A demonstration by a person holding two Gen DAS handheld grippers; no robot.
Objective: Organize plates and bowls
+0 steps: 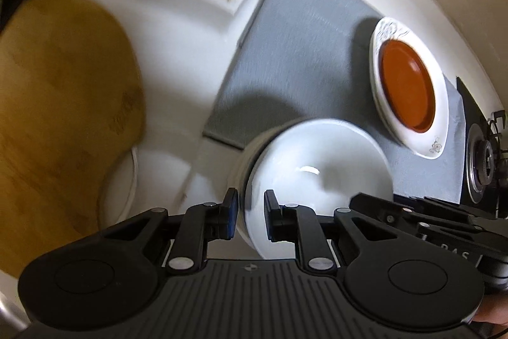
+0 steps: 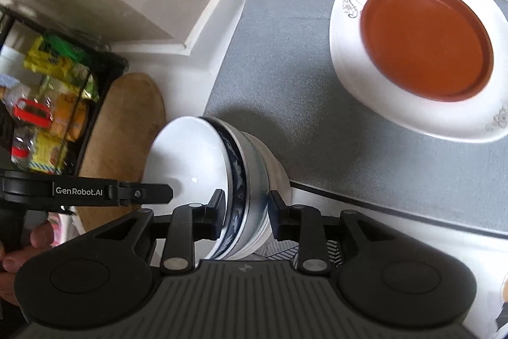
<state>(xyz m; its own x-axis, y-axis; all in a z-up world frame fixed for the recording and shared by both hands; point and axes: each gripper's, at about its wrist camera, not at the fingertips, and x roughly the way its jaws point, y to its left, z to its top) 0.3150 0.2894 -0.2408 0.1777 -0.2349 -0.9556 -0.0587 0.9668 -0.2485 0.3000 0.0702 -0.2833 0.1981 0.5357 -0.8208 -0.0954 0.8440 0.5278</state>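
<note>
1. Left hand-held gripper [image 1: 250,202]: fingers close together, pinching the rim of the top bowl [image 1: 317,167], one finger inside, one outside the wall.
2. Right hand-held gripper [image 2: 246,202]: fingers straddle the near side of the bowl stack. One sits inside the top bowl [image 2: 187,158], the other against the outer wall of the lower bowl [image 2: 273,167]. Both sit right at the walls, but can't tell if the pads actually press.
3. Top bowl is white inside w/ a dark blue band round the rim, and is nested in the lower bowl. From the right wrist cam the stack looks tipped toward the left of the pic.
4. Stack is at the near corner of the grey mat [image 2: 285,69], betw. mat and wooden board [image 2: 127,123]. Can't tell whether it rests on the white table [image 2: 381,243] or hangs just above.
5. Brown plate [image 2: 425,43] lies in a white flowered plate [image 2: 349,69] on the mat, well apart from the bowls, toward the far right.
6. Black basket [image 2: 104,78] w/ yellow and green packets stands beyond the board, on the left.
7. Stove burner [image 1: 482,167] sits at the right edge, past the mat.
8. A hand [image 2: 19,247] grips the left tool's handle, bottom left in the right wrist cam.
</note>
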